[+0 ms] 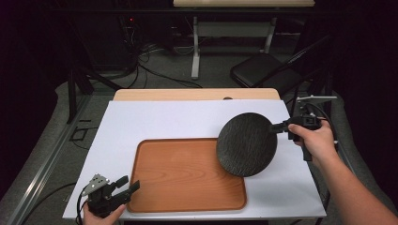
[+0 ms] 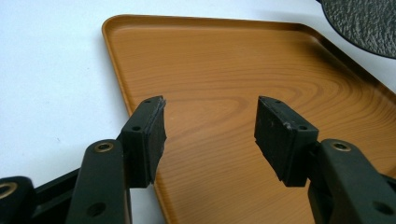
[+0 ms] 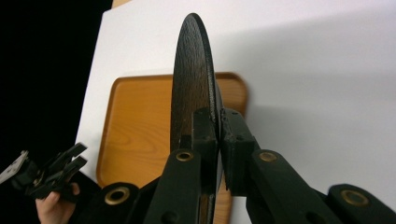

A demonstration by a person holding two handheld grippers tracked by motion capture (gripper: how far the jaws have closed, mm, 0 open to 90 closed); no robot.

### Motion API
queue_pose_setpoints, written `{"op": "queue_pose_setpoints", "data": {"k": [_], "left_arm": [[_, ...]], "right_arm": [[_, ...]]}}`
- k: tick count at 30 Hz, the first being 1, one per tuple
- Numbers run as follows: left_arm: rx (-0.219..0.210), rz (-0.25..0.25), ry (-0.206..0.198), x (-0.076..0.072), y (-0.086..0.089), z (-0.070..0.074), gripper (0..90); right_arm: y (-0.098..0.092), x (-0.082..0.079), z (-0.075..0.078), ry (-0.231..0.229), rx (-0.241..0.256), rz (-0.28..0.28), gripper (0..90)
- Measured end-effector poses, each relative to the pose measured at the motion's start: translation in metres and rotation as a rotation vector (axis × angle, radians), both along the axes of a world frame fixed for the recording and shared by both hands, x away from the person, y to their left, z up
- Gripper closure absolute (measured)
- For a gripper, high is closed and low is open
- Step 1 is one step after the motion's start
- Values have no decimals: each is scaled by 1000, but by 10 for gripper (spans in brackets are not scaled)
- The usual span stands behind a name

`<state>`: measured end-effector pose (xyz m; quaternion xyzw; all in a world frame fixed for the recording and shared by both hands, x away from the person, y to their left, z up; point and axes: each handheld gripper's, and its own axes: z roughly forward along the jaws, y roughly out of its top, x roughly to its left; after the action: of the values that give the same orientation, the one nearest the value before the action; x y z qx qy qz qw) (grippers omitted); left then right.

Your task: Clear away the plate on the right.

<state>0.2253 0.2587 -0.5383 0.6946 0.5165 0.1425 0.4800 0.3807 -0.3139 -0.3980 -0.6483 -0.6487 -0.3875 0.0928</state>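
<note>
Black textured plate (image 1: 246, 144) is clamped at its rim by the right gripper (image 1: 280, 125), held above the wooden tray's (image 1: 183, 174) right edge, overlapping the white table sheet (image 1: 164, 119). Left gripper (image 1: 127, 184) is held at the tray's near-left corner, jaws spread, nothing between them.

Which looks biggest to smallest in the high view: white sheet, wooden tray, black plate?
1. white sheet
2. wooden tray
3. black plate, though it is held up nearer the camera by the right gripper, so it looks somewhat enlarged.
</note>
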Motion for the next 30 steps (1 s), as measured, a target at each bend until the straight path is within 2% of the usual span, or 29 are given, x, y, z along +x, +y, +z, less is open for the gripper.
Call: {"op": "queue_pose_setpoints", "data": {"k": [2,3,6,8,10,11,12,14,17,18,25,30], "left_arm": [[0,-1,0,0,0,0,432],[0,-1,-1,0,0,0,432],[-1,-3,-4,0,0,1,433],[1,-3,-6,-1,0,1,432],[0,-5,-5,-1,-1,1,432],[0,-5,-6,-1,0,1,433],[-2,-4,-7,-1,0,1,432],[0,-2,-8,-2,0,2,432],[-4,0,-10,-2,1,2,432],[-3,-2,-10,-2,1,2,432],[-6,-2,-15,-3,1,3,433],[-8,-2,-14,-3,2,3,433]], "right_arm": [[20,1,-1,5,12,42,852],[20,1,-1,5,12,42,852],[37,2,-2,3,18,76,852],[58,3,-6,6,18,117,851],[63,4,-7,10,23,126,850],[69,5,-9,6,29,135,850],[82,6,-15,18,45,155,850],[87,7,-16,19,46,167,850],[104,8,-23,19,57,199,849],[116,8,-27,27,65,217,848],[143,8,-40,30,92,259,847],[159,9,-46,32,89,290,845]]}}
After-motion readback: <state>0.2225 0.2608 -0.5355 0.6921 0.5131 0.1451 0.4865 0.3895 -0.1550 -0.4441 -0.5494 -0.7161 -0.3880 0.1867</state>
